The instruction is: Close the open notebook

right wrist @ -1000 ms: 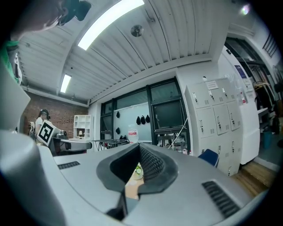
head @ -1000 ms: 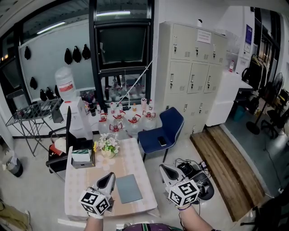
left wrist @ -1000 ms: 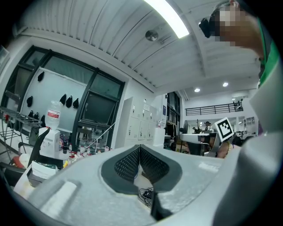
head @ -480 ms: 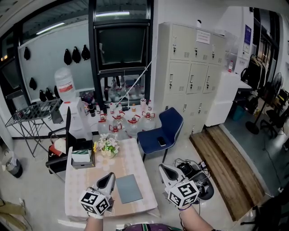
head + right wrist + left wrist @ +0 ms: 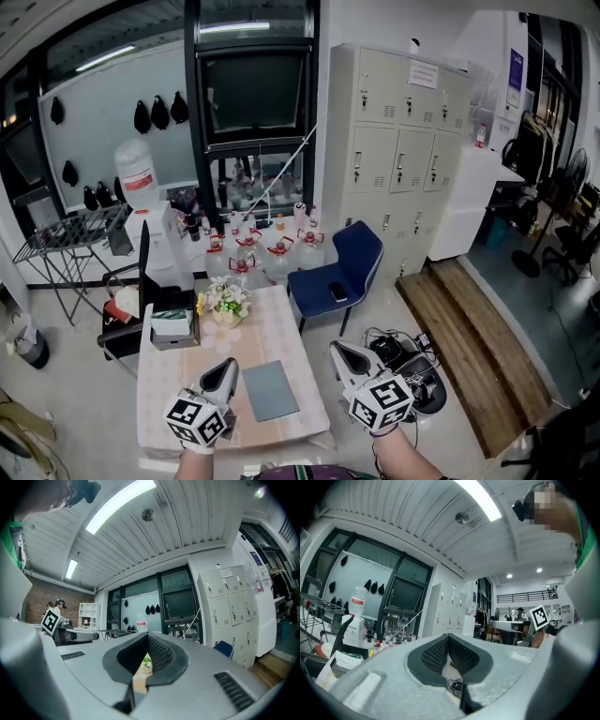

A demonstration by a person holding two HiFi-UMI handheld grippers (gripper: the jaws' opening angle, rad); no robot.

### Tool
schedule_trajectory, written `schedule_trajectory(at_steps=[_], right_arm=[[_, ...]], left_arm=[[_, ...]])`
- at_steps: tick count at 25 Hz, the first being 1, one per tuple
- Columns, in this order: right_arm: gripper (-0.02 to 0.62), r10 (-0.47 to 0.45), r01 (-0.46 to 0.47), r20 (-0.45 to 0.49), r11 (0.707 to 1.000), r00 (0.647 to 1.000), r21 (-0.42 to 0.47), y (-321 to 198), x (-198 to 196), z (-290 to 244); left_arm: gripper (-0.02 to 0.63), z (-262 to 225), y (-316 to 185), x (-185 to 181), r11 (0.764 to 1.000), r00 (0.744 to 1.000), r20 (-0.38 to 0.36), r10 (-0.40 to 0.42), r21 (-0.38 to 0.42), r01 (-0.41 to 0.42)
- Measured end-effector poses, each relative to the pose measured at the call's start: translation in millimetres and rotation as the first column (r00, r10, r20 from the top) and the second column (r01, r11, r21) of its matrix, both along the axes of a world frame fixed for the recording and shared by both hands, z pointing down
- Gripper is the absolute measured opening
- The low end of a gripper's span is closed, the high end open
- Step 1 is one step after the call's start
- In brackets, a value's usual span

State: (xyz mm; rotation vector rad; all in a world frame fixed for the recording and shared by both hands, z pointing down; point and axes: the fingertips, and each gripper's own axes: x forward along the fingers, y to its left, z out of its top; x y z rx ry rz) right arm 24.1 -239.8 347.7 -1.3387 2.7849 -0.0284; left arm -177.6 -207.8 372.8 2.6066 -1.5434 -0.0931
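From the head view, the notebook [image 5: 270, 390] lay flat on the surface [image 5: 272, 328] near its front edge, grey cover up and looking shut. The left tool [image 5: 227, 367] hung just beside the notebook's left edge, while the right tool [image 5: 336, 349] was off the surface's right side, apart from it. A flower pot [image 5: 225, 306] stood at the far end.

In the left gripper view, the left tool [image 5: 447, 637] had its jaws pressed together, empty.

In the right gripper view, the right tool [image 5: 147, 637] was likewise closed on nothing.

table [image 5: 272, 330]: flower bouquet [image 5: 225, 305] at far edge, tissue box [image 5: 172, 325] far-left corner, blue chair [image 5: 343, 270] just past far-right corner
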Motion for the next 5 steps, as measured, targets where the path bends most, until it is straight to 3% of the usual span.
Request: schedule_trajectory(at_steps=[5], right_arm=[[0.002,0.001,-0.001,-0.010,1.000,1.000,0.001,-3.1,-1.3,-3.6]], left_arm=[[0.017,-1.8,-3.0,-0.3,1.000,1.000,0.002,0.001,-0.003,-0.001]])
